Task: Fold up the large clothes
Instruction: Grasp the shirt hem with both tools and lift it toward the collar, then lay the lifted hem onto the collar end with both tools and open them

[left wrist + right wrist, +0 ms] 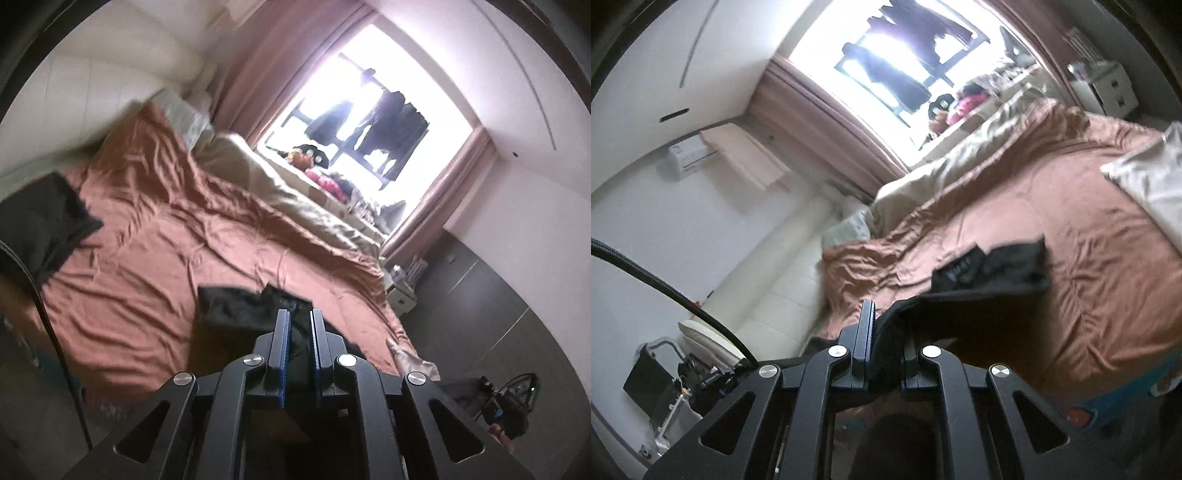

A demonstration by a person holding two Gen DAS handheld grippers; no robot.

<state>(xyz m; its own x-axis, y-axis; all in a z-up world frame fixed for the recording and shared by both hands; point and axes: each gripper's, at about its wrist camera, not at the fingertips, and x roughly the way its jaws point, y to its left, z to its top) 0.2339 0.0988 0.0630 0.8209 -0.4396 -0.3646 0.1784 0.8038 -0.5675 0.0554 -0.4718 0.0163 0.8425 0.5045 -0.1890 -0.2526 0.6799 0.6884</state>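
A black garment [240, 308] hangs over the rust-brown bed cover [155, 229]. My left gripper [300, 317] is shut on its edge, with dark cloth between the blue pads. In the right wrist view my right gripper [888, 314] is shut on another edge of the same black garment [993, 269], which stretches from the jaws out over the bed [1089, 229]. The right finger of that gripper is hidden by the cloth. A second dark cloth piece [40, 221] shows at the left in the left wrist view.
A beige duvet [280, 184] lies along the window side of the bed. A white pillow [1152, 177] lies on the bed at the right. A white bedside cabinet [400, 291] stands by the dark floor [480, 295]. A black cable [665, 288] arcs at left.
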